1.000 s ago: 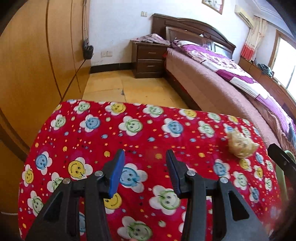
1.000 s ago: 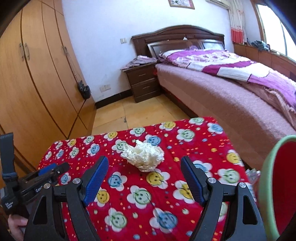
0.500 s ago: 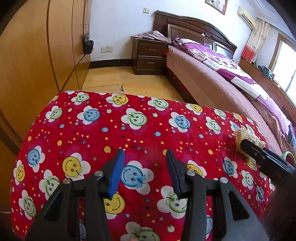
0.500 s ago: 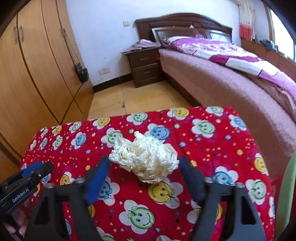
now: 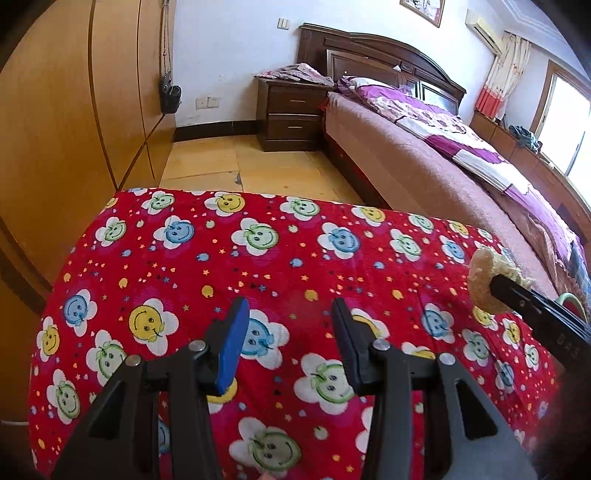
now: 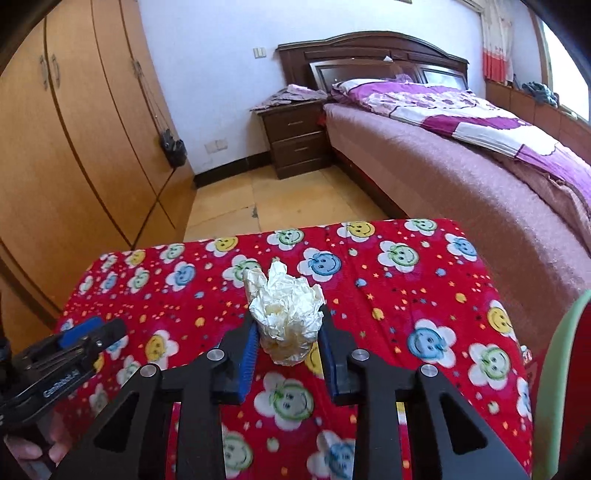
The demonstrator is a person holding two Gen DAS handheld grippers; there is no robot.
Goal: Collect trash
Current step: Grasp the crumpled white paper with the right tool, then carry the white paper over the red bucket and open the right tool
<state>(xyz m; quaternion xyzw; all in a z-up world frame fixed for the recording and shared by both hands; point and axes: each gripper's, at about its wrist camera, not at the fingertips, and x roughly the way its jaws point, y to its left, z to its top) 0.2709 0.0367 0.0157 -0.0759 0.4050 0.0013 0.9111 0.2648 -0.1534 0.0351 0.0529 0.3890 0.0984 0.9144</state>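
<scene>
Domestic bedroom. Large bed with dark carved wooden headboard (image 6: pixel 373 48), pink blanket and purple-and-white quilt (image 6: pixel 454 110). Dark wooden two-drawer nightstand (image 5: pixel 293 114) beside it, folded cloth on top. Tall light-wood wardrobe doors (image 6: pixel 74 147) along one wall; small black bag (image 5: pixel 170 96) hanging there. Yellowish tiled floor (image 5: pixel 258 166). White walls, curtained window (image 5: pixel 498 85), wall-mounted air conditioner (image 5: pixel 484 29). Foreground surface covered in red smiley-flower print cloth (image 5: pixel 184 266).

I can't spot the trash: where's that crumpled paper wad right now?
The crumpled paper wad sits between the closing right gripper pads, on the red smiley-flower cloth, toward its right side.
</scene>
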